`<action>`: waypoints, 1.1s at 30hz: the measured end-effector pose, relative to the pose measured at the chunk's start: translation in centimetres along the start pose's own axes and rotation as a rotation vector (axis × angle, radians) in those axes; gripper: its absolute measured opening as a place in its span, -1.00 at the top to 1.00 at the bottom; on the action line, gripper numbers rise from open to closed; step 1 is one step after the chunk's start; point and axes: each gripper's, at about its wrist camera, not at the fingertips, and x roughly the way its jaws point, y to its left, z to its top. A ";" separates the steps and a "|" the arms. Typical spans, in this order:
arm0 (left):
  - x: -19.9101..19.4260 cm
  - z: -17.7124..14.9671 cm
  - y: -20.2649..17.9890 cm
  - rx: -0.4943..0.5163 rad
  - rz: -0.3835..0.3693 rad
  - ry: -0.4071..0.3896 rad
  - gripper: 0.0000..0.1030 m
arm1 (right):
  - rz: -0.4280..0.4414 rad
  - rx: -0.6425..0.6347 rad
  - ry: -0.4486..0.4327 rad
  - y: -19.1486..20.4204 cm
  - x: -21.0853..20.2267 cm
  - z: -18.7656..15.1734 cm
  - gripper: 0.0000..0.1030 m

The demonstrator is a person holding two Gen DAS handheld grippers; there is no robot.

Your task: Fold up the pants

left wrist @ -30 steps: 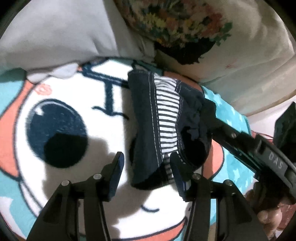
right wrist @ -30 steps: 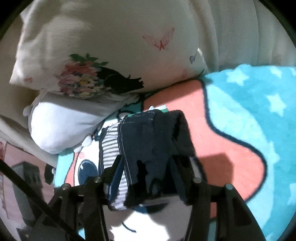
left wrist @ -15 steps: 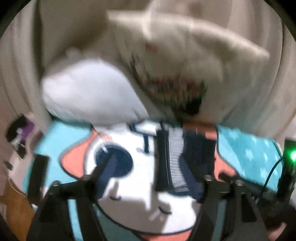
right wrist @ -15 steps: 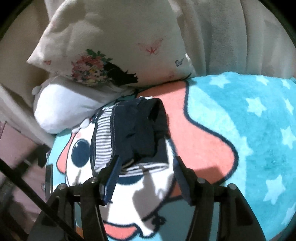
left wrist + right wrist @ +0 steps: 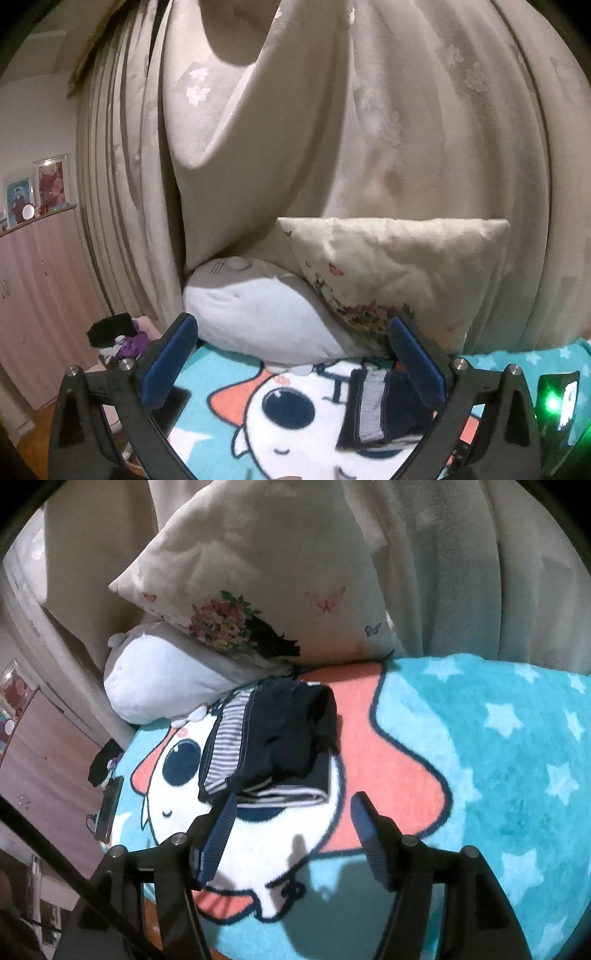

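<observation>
A bed is covered by a turquoise star-print blanket bearing a cartoon face — folded navy pants are laid on it, with a white plush cushion and a floral pillow propped behind.

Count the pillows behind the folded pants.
2: a floral pillow leaning against the curtain, and a white plush pillow lying below it, left of the folded pants.

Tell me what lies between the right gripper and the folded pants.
Nothing but bare cartoon blanket, seen in the right wrist view: the open right gripper hangs just short of the folded pants.
</observation>
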 end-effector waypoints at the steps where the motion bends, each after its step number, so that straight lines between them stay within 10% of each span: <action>1: -0.6 0.0 -0.1 0.006 -0.002 -0.001 -1.00 | 0.005 -0.005 0.007 0.1 0.0 -0.3 -0.35; 18: 1.0 -2.2 1.8 -0.010 -0.285 0.136 -1.00 | -0.118 -0.073 -0.047 5.5 -0.1 -0.7 -0.44; 33: 8.4 -7.6 3.0 0.104 -0.337 0.450 -1.00 | -0.239 -0.011 0.006 7.8 2.6 -3.1 -0.50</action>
